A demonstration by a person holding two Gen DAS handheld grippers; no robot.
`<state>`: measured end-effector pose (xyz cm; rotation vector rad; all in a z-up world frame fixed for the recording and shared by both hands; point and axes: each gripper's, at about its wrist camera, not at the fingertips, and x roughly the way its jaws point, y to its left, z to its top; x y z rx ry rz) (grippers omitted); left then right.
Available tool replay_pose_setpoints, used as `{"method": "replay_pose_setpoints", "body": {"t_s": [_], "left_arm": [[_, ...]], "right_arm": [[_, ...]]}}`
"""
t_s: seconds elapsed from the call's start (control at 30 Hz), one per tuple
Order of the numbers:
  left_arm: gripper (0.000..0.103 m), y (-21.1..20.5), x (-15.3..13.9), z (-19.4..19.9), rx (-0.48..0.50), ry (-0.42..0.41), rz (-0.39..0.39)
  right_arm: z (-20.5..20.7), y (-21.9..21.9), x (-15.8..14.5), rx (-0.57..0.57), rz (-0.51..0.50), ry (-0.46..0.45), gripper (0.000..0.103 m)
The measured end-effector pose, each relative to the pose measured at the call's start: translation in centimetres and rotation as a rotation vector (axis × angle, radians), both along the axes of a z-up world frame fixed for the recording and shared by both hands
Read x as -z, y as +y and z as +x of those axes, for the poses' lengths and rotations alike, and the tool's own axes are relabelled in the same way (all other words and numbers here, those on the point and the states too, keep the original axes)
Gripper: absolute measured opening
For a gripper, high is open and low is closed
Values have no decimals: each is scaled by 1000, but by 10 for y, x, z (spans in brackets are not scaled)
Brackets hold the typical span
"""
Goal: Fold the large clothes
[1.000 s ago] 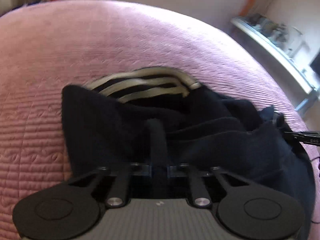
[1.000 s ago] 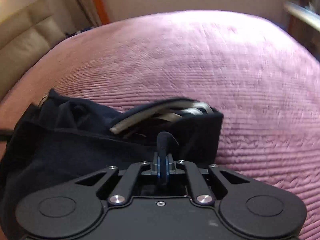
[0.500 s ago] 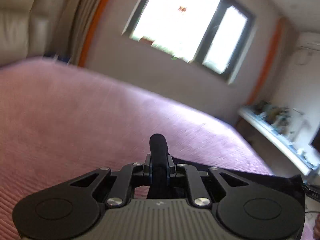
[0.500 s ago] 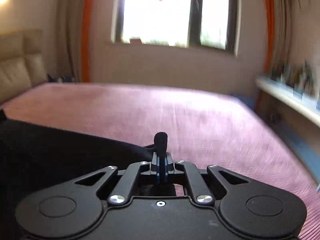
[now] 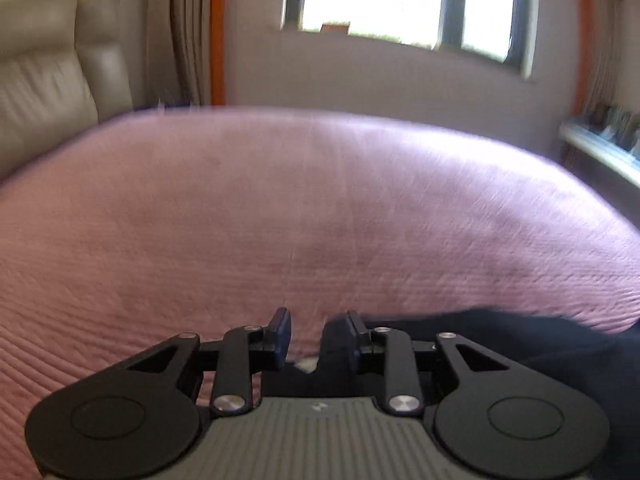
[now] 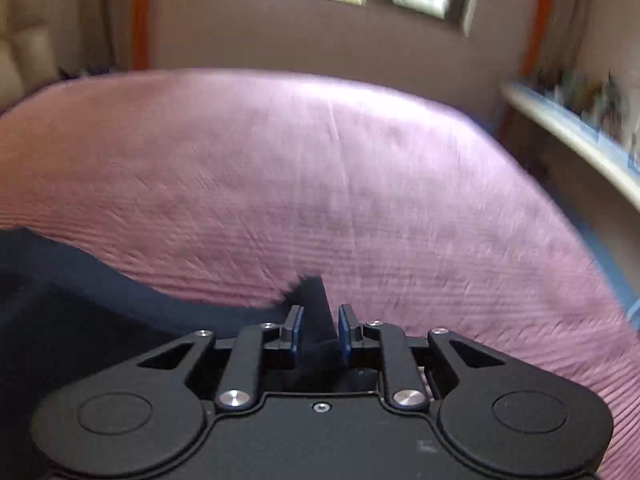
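Your left gripper (image 5: 306,334) has its jaws apart with nothing clamped between them; pink bedspread (image 5: 280,220) shows through the gap. The dark garment (image 5: 540,344) lies on the bed just to the right of that gripper, its edge reaching the right finger. Your right gripper (image 6: 319,328) is also spread apart, and a pointed corner of the dark garment (image 6: 100,300) stands loose in the gap, the rest trailing off left across the bed. A window (image 5: 400,0) is ahead.
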<state>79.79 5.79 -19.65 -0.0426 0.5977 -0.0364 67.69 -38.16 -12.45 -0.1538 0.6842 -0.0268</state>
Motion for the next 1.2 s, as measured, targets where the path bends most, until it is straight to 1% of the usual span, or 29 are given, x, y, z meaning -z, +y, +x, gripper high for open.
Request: {"method": "replay_pose_setpoints", "body": {"t_s": [0.07,0.13,0.17,0.2,0.27,0.3,0.33,0.37,0.4,0.43,0.47,0.5,0.53,0.57,0.6,0.63,0.67,0.7,0.73,0.77,0.8,0.83,0.9,0.93,1.0,1.07,1.13,1.17,1.2], "left_arm": [[29,-9,-23,-25,68,-30,-51],[29,-23,-37,-57,143,-30,-155],[29,-32,-37,-70,186,-10,-209],[29,-41,-35,-82,227,14,-258],[30,-60,-20,-107,293,63,-358],[32,-70,-10,-118,311,88,-374],[33,-76,1,-126,316,108,-368],[38,-79,16,-133,306,129,-351],[38,-77,31,-139,278,147,-333],[36,-70,44,-145,236,172,-323],[27,-54,58,-151,185,197,-334],[4,-36,68,-156,134,210,-338],[4,-17,75,-161,74,229,-331],[4,1,79,-168,23,241,-343],[4,19,80,-177,-15,240,-373],[4,35,79,-184,-34,240,-405],[4,43,77,-190,-41,243,-424],[3,46,73,-194,-55,250,-418],[3,49,67,-199,-60,257,-399],[8,48,61,-202,-71,257,-379],[16,54,53,-208,-84,247,-366],[20,60,46,-213,-90,235,-382],[53,64,37,-218,-110,221,-417],[57,66,34,-223,-113,210,-429],[59,68,26,-229,-107,206,-452],[59,73,21,-236,-105,215,-498],[59,76,24,-245,-110,237,-569],[59,78,29,-248,-118,251,-614],[59,81,35,-250,-121,265,-665]], "right_arm": [[-37,18,-26,-76,-1,-60,20],[-70,40,-41,-148,18,-59,20],[-86,51,-44,-182,54,-50,19],[-100,60,-45,-204,108,-33,19],[-122,85,-38,-267,221,41,11],[-131,98,-31,-284,239,72,11],[-138,112,-19,-290,229,106,11],[-142,123,-3,-286,204,145,9],[-149,127,13,-266,177,177,9],[-158,122,25,-240,158,186,9],[-168,113,31,-211,139,182,8],[-178,100,35,-161,116,184,8],[-186,83,40,-91,92,206,8],[-193,65,47,-26,83,244,9],[-198,42,58,42,97,319,5],[-205,24,61,76,143,340,0],[-208,14,58,103,166,357,2],[-209,12,50,122,152,366,4],[-209,16,38,112,137,331,5],[-207,26,23,82,129,282,5],[-203,38,8,45,130,226,5],[-199,52,-6,6,148,169,5],[-187,84,-22,-77,195,87,5],[-180,100,-24,-104,207,70,5],[-167,128,-18,-147,245,65,5],[-158,152,2,-162,264,106,5],[-153,169,30,-155,235,184,5],[-152,174,43,-153,207,193,5],[-154,177,50,-157,185,178,4]]}}
